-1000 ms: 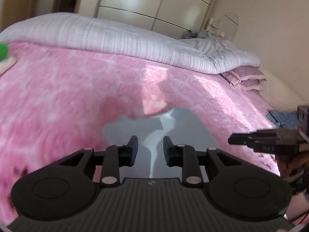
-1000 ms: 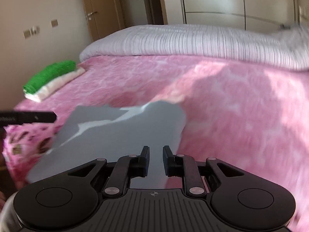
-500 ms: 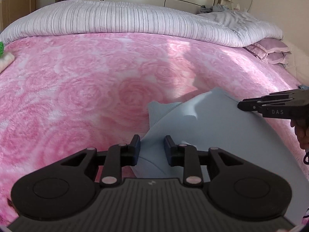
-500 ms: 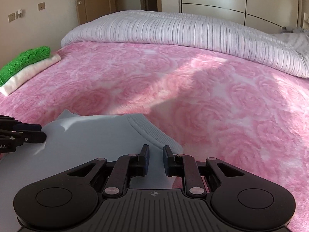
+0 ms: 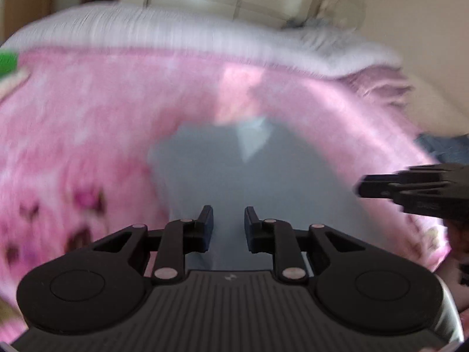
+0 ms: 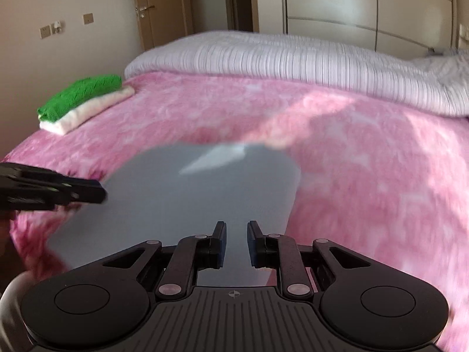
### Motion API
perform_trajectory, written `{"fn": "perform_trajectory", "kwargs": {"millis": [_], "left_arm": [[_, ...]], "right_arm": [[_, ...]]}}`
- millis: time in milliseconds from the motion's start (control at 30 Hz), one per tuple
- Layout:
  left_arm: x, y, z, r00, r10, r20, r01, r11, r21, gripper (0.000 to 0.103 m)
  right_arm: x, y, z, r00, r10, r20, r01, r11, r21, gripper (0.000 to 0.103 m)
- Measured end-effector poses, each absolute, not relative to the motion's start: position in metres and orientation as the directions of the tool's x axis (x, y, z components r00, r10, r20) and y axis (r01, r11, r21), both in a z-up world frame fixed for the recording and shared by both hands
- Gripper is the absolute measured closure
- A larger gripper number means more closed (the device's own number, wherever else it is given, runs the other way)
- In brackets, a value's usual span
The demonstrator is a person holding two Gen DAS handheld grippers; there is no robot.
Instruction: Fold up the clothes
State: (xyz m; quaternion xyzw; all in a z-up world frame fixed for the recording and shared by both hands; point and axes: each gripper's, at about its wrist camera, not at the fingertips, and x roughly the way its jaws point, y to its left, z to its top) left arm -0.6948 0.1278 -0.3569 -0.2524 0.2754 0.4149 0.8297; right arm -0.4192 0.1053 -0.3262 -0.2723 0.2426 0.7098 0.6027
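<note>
Both tools, left (image 5: 228, 228) and right (image 6: 236, 245), are gaping, gripping nothing. The blue-grey garment (image 6: 205, 199) is lying on the bed (image 6: 366, 176) ahead, beneath their tips. Edges should be squared before creasing.

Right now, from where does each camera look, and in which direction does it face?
Left wrist: sits on the left hand-held gripper, facing forward over the grey garment and pink bedspread toward the striped duvet; the right hand-held gripper enters from the right.
Right wrist: sits on the right hand-held gripper, facing across the bed toward the door and wardrobe; the left hand-held gripper enters from the left, and the green and cream folded stack shows.
Shared: garment, bedspread, duvet, both grippers.
</note>
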Motion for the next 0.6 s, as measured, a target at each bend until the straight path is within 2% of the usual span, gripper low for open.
{"fn": "perform_trajectory", "kwargs": {"millis": [33,167,200,267,300,367,400,433,600], "left_arm": [[-0.692,0.127,-0.365,0.489,0.561,-0.668,-0.837,0.517,-0.177,0.090],[-0.680,0.118,-0.353,0.428,0.591,-0.684,-0.872,0.469,-0.140,0.089],[-0.679,0.112,-0.347,0.416,0.599,-0.684,-0.878,0.462,-0.128,0.087],[-0.680,0.098,-0.334,0.387,0.620,-0.682,-0.891,0.443,-0.104,0.071],[-0.681,0.089,-0.329,0.371,0.630,-0.682,-0.897,0.433,-0.089,0.068],[-0.681,0.069,-0.322,0.331,0.644,-0.690,-0.910,0.410,-0.054,0.065],[-0.682,0.060,-0.319,0.312,0.647,-0.695,-0.917,0.398,-0.041,0.065],[-0.682,0.051,-0.319,0.301,0.647,-0.701,-0.921,0.387,-0.038,0.065],[-0.682,0.009,-0.321,0.279,0.631,-0.724,-0.923,0.385,-0.019,0.065]], "right_arm": [[-0.422,0.098,-0.329,-0.121,0.719,-0.684,-0.988,-0.151,0.016,0.084],[-0.435,0.070,-0.342,-0.103,0.702,-0.705,-0.991,-0.133,0.013,0.084],[-0.438,0.067,-0.336,-0.085,0.700,-0.709,-0.993,-0.117,0.003,0.084],[-0.441,0.059,-0.325,-0.073,0.702,-0.708,-0.996,-0.088,0.015,0.083],[-0.439,0.052,-0.320,-0.085,0.710,-0.699,-0.996,-0.076,0.044,0.083],[-0.437,0.033,-0.311,-0.100,0.725,-0.681,-0.993,-0.028,0.116,0.071],[-0.437,0.023,-0.308,-0.103,0.730,-0.675,-0.989,-0.003,0.148,0.055],[-0.438,0.014,-0.306,-0.102,0.734,-0.671,-0.985,0.019,0.171,0.045],[-0.451,-0.020,-0.301,-0.073,0.720,-0.690,-0.981,0.072,0.179,0.043]]}}
